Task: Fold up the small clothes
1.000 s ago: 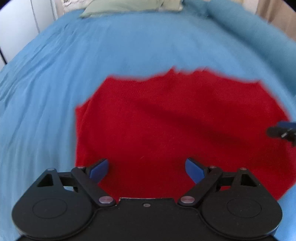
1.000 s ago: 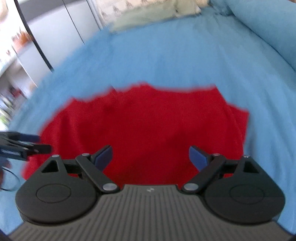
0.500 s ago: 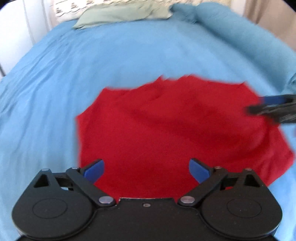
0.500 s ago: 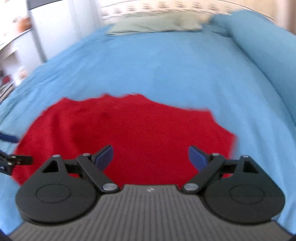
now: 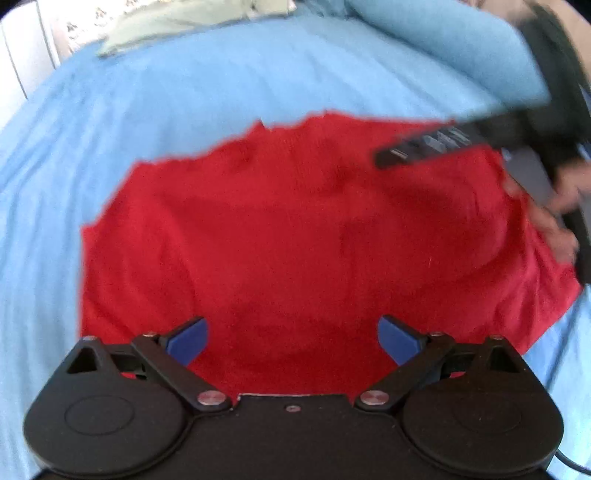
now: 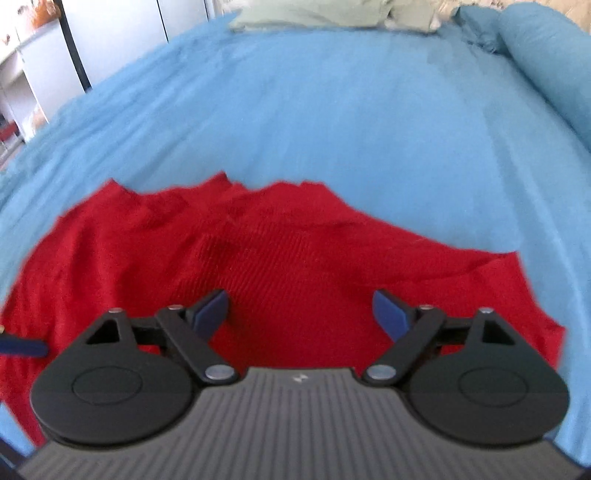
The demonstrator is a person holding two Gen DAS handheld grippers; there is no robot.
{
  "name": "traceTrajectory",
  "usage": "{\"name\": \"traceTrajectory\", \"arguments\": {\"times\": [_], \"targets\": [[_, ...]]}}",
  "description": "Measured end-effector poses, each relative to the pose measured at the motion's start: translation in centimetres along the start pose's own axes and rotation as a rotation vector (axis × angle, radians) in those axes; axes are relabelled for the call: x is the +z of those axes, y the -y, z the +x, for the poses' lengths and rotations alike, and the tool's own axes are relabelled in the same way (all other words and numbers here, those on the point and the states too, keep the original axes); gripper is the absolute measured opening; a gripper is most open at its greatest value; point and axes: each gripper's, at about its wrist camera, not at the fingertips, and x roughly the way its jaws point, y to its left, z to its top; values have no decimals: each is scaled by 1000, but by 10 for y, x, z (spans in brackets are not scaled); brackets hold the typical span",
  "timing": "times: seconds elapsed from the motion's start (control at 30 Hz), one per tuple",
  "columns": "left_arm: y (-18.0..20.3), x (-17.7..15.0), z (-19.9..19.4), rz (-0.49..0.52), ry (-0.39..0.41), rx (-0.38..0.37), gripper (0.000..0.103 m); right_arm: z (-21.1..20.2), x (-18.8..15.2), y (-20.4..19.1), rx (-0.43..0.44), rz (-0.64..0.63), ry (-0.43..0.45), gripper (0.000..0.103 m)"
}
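1. Red garment (image 5: 295, 229): small knit piece, ribbed texture visible in the right wrist view (image 6: 258, 258); spread mostly flat on the blue bedsheet (image 5: 221, 81), near the foot-side edge of the bed; far edge ragged and rumpled, with shallow folds across the middle and a bunched corner at the right.
2. Blue bedsheet, also (image 6: 332, 110): lightly wrinkled, covering the whole bed; rolled blue bolster (image 6: 546, 55) along the right side.
3. Pale green pillow (image 6: 310, 14): lying at the head of the bed, well apart from the garment.
4. Left hand-held gripper (image 5: 293, 339): poised low over the near edge of the garment, pointing toward the head of the bed; blue fingertips (image 5: 186, 339) spread wide, nothing between them.
5. Right hand-held gripper (image 6: 301, 312): set over the right half of the garment, aimed the same way; blue fingertips (image 6: 212, 310) spread wide, nothing clamped. Seen blurred from the left wrist view (image 5: 436, 144), reaching in from the right above the garment's far right corner.
6. Right hand (image 5: 554, 218): blurred, wrapped on the handle at the right margin.
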Motion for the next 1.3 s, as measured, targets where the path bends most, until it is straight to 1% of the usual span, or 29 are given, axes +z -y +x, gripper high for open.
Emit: {"name": "traceTrajectory", "arguments": {"times": [0.07,0.17,0.23,0.3,0.4,0.47,0.6,0.67,0.77,0.8,0.83,0.87,0.9,0.93,1.0,1.03,1.13,1.23,1.27,1.3], "targets": [[-2,13,-10,-29,27,-7,100,-30,-7,12,-11,23,30,101],[1,35,-14,-62,46,-56,100,-68,-26,38,-30,83,47,102],[10,48,-9,-49,49,-71,100,-84,-42,54,-40,121,42,102],[18,53,0,-36,50,-71,100,-93,-57,66,-65,142,32,101],[31,58,19,-45,41,-71,100,-86,-71,87,-74,210,0,98],[38,50,25,-57,33,-68,100,-81,-80,98,-68,257,4,96],[42,43,43,-57,0,-60,100,-66,-89,117,5,332,1,81],[44,44,50,-55,-8,-55,100,-56,-90,125,40,373,-2,80],[46,41,52,-41,-8,-47,100,-50,-90,138,82,437,22,80],[47,41,52,-39,-10,-45,100,-50,-89,142,97,460,29,78],[47,42,52,-38,-11,-43,100,-52,-88,146,115,480,38,73],[46,41,51,-40,-11,-42,100,-54,-87,149,141,498,40,60],[46,41,51,-43,-12,-42,100,-56,-84,151,162,509,40,51],[46,42,52,-45,-13,-42,100,-57,-83,152,168,511,42,50],[46,42,52,-49,-9,-43,100,-51,-83,155,149,514,16,49],[46,42,53,-52,-9,-43,100,-47,-85,157,152,526,7,50],[45,41,52,-51,-9,-43,100,-43,-87,160,168,578,13,53],[45,41,52,-50,-9,-44,100,-43,-85,156,163,553,12,55],[45,41,51,-51,-9,-45,100,-44,-83,154,156,530,13,50],[45,41,51,-52,-8,-45,100,-44,-81,151,153,509,16,41]]}}
